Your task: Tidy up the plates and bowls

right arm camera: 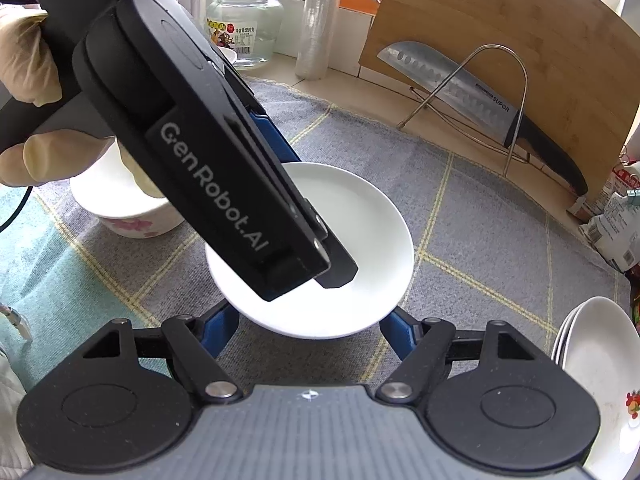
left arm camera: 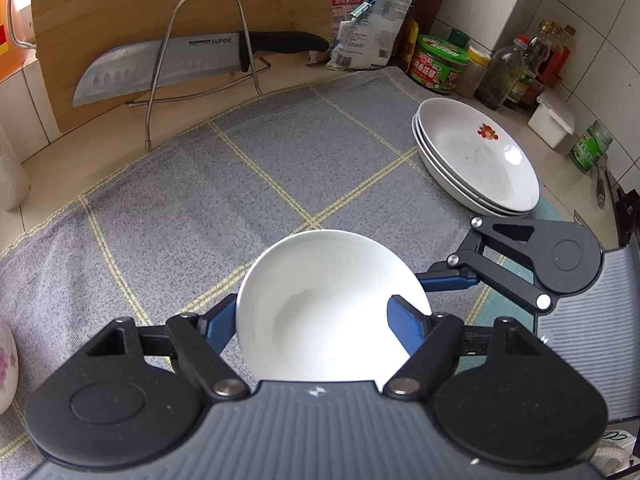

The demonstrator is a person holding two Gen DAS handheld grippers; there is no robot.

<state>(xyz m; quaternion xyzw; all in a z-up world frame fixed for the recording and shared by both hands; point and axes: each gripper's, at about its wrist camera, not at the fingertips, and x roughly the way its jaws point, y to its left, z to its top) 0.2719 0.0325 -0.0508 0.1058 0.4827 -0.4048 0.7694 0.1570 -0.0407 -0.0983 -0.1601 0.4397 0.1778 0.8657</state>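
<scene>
Progress note, judged from both wrist views.

Done so far, apparently: a plate stack (left arm camera: 478,160) of about three white deep plates, the top one with a red motif, sits nested on the grey cloth (left arm camera: 240,184). The stack is the landmark below.

In hand: a small white dish (left arm camera: 332,304). In the left wrist view it lies between the blue fingers (left arm camera: 406,328) of the left gripper (left arm camera: 316,326): one pad is inside the dish at its right rim, the other sits outside at the left. Whether the left gripper is clamping it or only bracketing it, I cannot tell. In the right wrist view the left gripper's body covers much of the dish (right arm camera: 360,240), which looks tilted and possibly lifted off the cloth; not certain.

Right gripper (right arm camera: 310,330): fingers spread wide, one each side of the dish's near rim, gripping nothing. In the left wrist view it (left arm camera: 452,280) sits between dish and stack.

Dish position: well left of the stack, near the cloth's middle.

Left to do, as far as visible: the dish is not yet put away. A flowered bowl (right arm camera: 132,216) stands farther left of the stack than the dish, behind the left hand (right arm camera: 28,92), still loose. Whether another bowl nests in it is hidden.

Estimate: plates grouped; dish and bowl pending. Roughly midway or a little past.

Behind the cloth: knife (left arm camera: 160,68) on a wire rack, against a board (left arm camera: 120,0). Not involved.
</scene>
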